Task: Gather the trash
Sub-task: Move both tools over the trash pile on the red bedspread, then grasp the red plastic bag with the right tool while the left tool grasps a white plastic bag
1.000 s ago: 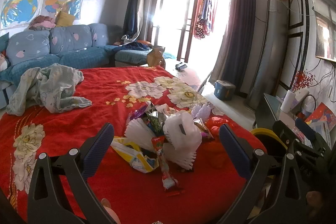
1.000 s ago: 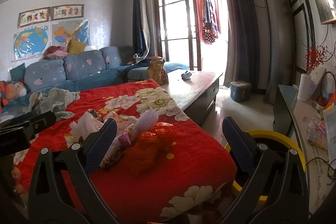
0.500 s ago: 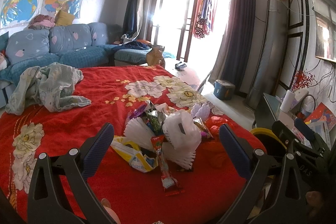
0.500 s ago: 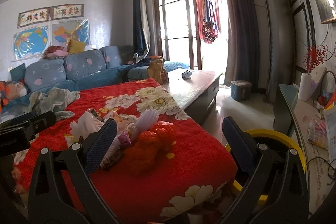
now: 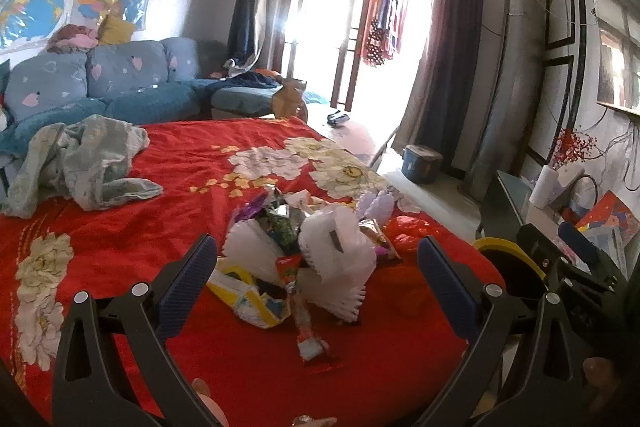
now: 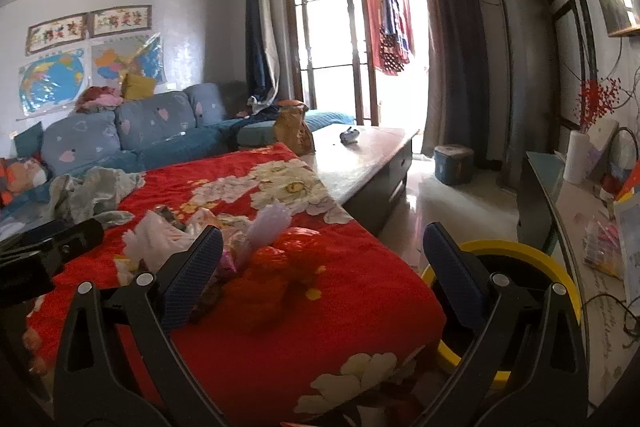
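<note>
Both the left gripper (image 5: 316, 279) and right gripper (image 6: 322, 267) hang released, jaws wide, holding nothing. The trash pile (image 5: 304, 251) lies on the red cloth (image 5: 160, 195); its far wrappers overlap, seemingly foil. The yellow bin (image 6: 516, 255) is half hidden at right.

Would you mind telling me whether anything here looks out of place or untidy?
Yes: a heap of wrappers and plastic bags lies loose on the red floral cover, and crumpled grey-green clothing is dumped near its far edge.
</note>
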